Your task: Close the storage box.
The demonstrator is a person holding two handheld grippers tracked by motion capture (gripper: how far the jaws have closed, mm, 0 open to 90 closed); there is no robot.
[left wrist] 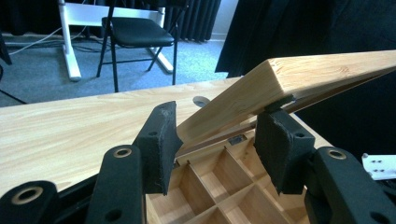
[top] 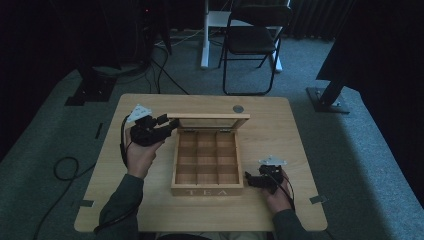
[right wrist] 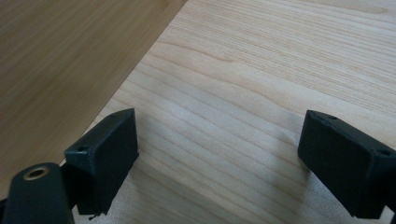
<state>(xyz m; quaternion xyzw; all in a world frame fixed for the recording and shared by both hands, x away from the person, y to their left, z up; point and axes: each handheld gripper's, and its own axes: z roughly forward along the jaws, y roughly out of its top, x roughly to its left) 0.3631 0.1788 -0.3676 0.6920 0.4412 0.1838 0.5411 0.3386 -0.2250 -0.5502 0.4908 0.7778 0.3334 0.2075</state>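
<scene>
Black jaws of the left tool point(left wrist: 215, 140) rise close to the lens in the left gripper view, spread apart, with the left corner of the wooden lid point(left wrist: 299, 79) between them; the right pad touches the lid's lower edge, the left pad sits just beside its end face. Whether the pads truly pinch the wood cannot be told, since a gap shows at the left one. Below the jaws lie the box's square compartments, bare wood.

From the high view, the left tool point(top: 167, 125) is held by the person's left hand point(top: 140, 155) at the upper left corner of the tea box point(top: 207, 190), whose lid point(top: 209, 116) stands raised at the back, hinged along the far side. The box sits near the middle of the bench point(top: 280, 130) and carries the letters TEA on its front wall.

At the box's front right corner, the right tool point(top: 248, 177) rests low on the bench in the person's right hand point(top: 279, 197), just beside the box wall. Its jaws are spread wide in the right gripper view point(right wrist: 217, 154), holding nothing, with bench grain between them and the box's side wall point(right wrist: 60, 60) at the left.

A small grey disc point(top: 238, 108) lies near the bench's far edge. Beyond it stands a black folding chair point(top: 252, 40) on the carpet.
</scene>
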